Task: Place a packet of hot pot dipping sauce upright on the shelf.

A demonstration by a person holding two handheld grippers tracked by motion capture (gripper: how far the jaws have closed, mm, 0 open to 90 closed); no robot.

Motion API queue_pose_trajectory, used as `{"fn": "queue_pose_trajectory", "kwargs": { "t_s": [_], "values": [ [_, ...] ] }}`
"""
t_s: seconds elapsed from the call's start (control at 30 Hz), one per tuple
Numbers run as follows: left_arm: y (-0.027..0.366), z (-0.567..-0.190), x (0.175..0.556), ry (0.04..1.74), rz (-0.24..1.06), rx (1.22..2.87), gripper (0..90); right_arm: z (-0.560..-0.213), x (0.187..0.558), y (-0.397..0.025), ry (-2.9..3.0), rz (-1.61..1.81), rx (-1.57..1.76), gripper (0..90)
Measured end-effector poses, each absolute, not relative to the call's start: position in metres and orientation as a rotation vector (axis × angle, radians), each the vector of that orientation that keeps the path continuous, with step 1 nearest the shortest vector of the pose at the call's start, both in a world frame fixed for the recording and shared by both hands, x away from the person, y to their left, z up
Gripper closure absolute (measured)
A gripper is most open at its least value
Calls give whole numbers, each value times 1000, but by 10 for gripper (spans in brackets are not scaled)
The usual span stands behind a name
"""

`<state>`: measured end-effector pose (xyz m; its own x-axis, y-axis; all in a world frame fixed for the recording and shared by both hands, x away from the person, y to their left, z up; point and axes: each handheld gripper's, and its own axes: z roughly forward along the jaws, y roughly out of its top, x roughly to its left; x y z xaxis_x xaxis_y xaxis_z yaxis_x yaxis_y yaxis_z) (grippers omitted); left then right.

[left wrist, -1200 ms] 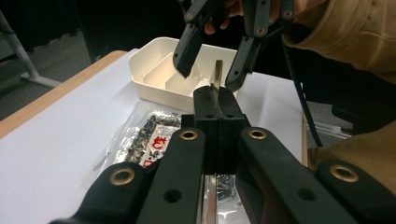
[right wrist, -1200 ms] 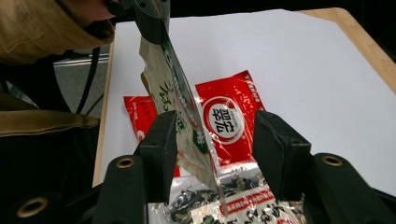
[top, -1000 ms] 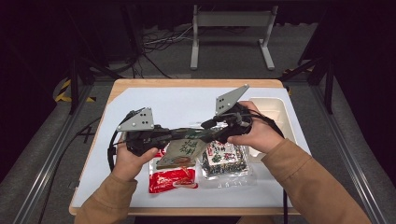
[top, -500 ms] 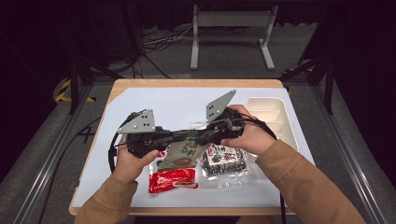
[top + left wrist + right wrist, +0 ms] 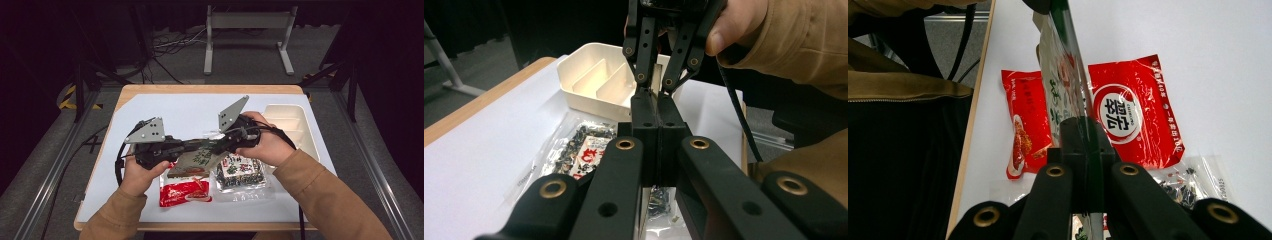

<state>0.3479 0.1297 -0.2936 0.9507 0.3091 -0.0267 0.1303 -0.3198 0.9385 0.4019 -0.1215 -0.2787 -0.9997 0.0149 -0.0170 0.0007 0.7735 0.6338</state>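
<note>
Stretching left-to-right at the high view's centre, the green packet (image 5: 192, 159) hangs pinched between the clamped left gripper (image 5: 184, 146) and right gripper (image 5: 212, 145), above the counter (image 5: 165, 112).

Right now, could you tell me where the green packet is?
In the high view, the green packet hangs mid-table between both tools, above the red packet, left of the seaweed packet.
</note>
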Motion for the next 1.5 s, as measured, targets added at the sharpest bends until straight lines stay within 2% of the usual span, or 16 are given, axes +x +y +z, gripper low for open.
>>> {"fn": "queue_pose_trajectory", "kwargs": {
  "t_s": [0.13, 0.23, 0.53, 0.63, 1.13, 1.5],
  "values": [
    [129, -294, 347, 329, 184, 1907, 884, -276, 401, -121, 2944, 1028, 21, 897],
    [126, -295, 346, 330, 208, 1924, 842, -274, 402, -122, 2960, 988, 27, 898],
    [129, -299, 349, 370, 290, 1914, 471, -259, 407, -131, 2963, 918, 61, 898],
    [135, -300, 351, 405, 294, 1902, 425, -253, 409, -134, 2952, 894, 70, 898],
    [161, -317, 367, 528, 346, 1914, 400, -228, 426, -164, 2877, 849, 179, 897],
    [180, -331, 379, 620, 338, 1901, 393, -215, 447, -210, 2781, 834, 304, 897]
  ]
}}
